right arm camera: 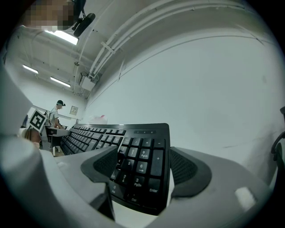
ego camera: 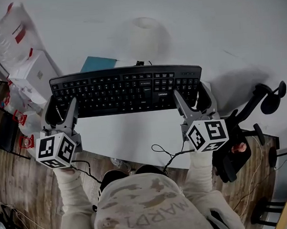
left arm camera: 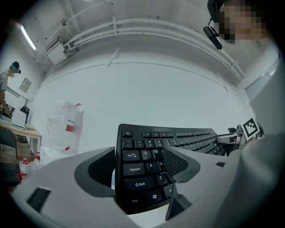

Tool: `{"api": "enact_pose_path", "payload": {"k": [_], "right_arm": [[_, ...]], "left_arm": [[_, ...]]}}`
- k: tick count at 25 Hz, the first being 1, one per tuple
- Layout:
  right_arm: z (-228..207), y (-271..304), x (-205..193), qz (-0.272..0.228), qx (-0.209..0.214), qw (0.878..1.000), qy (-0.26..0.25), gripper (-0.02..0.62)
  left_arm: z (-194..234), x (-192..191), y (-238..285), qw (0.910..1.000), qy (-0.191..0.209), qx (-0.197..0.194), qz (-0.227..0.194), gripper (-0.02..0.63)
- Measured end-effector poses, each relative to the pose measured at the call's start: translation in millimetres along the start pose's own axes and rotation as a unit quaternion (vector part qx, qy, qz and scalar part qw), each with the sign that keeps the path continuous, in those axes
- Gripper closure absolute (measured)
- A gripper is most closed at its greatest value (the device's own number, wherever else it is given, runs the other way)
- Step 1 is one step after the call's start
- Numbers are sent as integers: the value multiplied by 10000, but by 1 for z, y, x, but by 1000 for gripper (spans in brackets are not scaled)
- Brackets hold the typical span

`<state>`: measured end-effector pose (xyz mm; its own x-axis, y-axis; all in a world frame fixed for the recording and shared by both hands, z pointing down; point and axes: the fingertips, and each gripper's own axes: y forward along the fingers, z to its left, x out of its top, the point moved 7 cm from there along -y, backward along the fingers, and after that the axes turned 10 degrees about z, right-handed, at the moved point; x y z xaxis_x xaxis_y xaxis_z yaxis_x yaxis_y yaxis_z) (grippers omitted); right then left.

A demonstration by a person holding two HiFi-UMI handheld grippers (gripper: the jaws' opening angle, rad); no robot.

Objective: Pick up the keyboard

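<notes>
Keyboard [ego camera: 126, 90] lies near the front edge of the white counter [ego camera: 135, 131], each end between the spread, unclenched jaws of my left gripper [ego camera: 62, 105] and right gripper [ego camera: 191, 91], so I'd close both together and lift level.

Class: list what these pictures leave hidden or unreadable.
Keyboard underside: no view shows it, so whether it rests on the table is unclear.
Teal sheet: head view, keyboard covers its near edge.
Some keys beneath left claw and right claw: both gripper views, covered by inner pads.
Plastic bag: head view, print too small.
</notes>
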<state>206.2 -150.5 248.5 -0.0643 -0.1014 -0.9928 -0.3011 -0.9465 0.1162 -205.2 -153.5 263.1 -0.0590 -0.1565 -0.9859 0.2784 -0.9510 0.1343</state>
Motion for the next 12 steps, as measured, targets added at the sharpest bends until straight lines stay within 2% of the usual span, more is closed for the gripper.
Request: {"api": "enact_pose_path", "payload": {"k": [12], "right_arm": [[0, -2, 2, -81, 47, 10000, 16, 224]], "left_arm": [[-3, 5, -6, 10000, 31, 60, -33, 267]]}}
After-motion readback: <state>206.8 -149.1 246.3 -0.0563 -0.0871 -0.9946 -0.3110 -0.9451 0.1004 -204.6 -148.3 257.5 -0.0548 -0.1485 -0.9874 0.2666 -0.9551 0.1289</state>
